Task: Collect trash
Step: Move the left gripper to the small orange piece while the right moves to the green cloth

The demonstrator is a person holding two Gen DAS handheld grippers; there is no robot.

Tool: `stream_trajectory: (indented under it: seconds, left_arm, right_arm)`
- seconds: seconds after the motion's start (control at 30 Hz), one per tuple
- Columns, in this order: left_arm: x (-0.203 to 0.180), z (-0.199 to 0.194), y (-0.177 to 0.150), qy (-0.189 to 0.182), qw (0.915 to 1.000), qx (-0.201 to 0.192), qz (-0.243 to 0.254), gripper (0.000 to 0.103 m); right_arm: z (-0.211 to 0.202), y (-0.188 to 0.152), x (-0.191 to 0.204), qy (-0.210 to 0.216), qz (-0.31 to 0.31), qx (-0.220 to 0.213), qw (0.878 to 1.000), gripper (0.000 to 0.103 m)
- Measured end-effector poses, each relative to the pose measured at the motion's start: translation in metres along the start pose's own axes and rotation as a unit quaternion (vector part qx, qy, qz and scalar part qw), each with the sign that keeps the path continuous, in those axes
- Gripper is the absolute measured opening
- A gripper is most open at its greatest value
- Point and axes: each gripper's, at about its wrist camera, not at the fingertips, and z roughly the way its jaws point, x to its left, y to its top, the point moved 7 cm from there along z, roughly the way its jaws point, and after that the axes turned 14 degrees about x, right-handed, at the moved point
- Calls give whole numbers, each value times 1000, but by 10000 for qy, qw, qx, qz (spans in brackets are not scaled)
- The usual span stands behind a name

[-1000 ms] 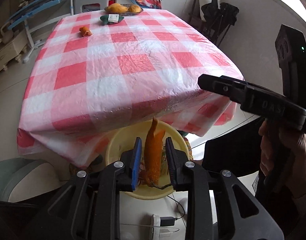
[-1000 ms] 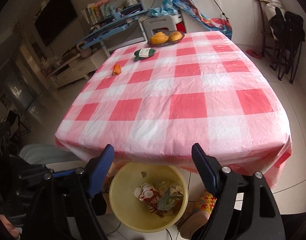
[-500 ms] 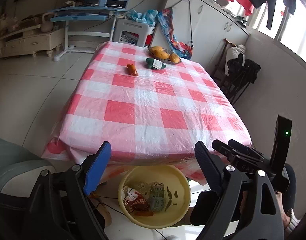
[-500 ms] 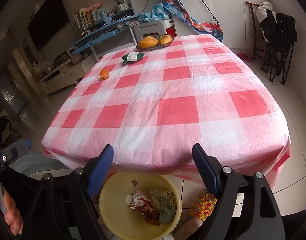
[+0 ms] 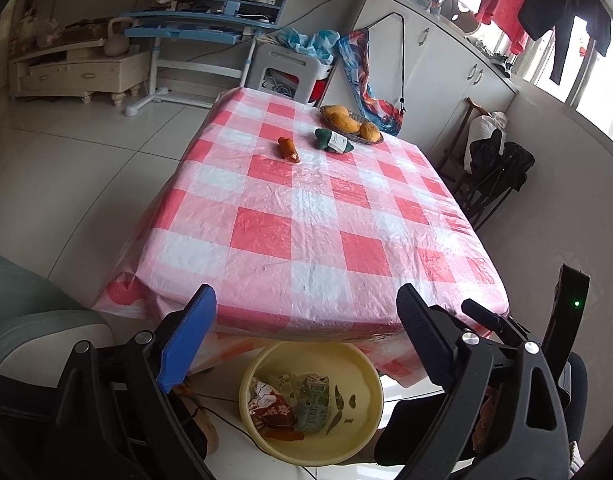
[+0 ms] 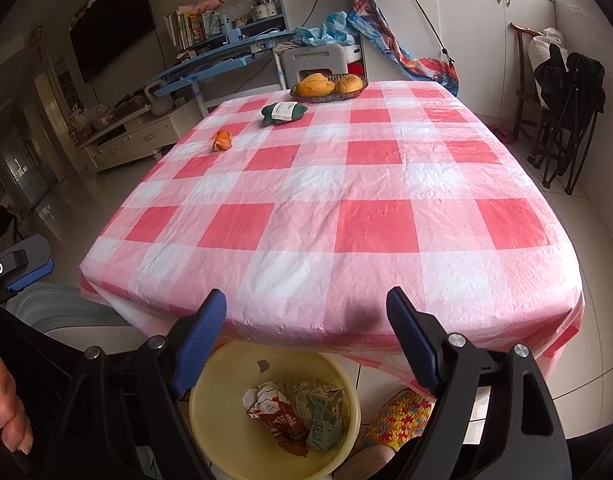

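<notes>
A yellow basin [image 5: 371, 368] [image 6: 204, 390] stands on the floor under the near table edge. Crumpled wrappers [image 5: 302, 398] [image 6: 302, 412] and a strip of orange peel [image 5: 284, 435] lie in it. My left gripper [image 5: 304, 304] hovers above the basin, its jaws opening with nothing between them. My right gripper [image 6: 305, 300] stands open and empty over the same edge. Far across the red-and-white checked tablecloth [image 5: 306, 220] lie a piece of orange peel [image 5: 288, 149] [image 6: 222, 141] and a green packet with a white label [image 5: 333, 142] [image 6: 284, 113].
A basket of mangoes [image 5: 352, 122] [image 6: 329, 86] sits at the far table edge. A grey-green seat [image 5: 34, 320] is at my left, a colourful slipper [image 6: 390, 420] beside the basin. Folded chairs [image 6: 566, 92] stand by the right wall, a desk and a stool behind the table.
My left gripper let go of the orange peel, which now lies in the basin, then opened wide and drew back and up. The right gripper has hardly moved.
</notes>
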Motion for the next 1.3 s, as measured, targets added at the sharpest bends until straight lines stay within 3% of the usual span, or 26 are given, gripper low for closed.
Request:
stream_trajectory:
  seconds: [0.8, 1.3]
  left_arm:
    - [6, 10, 1, 122, 9999, -7, -68, 92]
    - [20, -5, 34, 59, 9990, -263, -356, 92]
  right_arm:
    - [6, 3, 15, 71, -130, 42, 9999, 80]
    - [4, 20, 38, 382, -206, -72, 9990, 82]
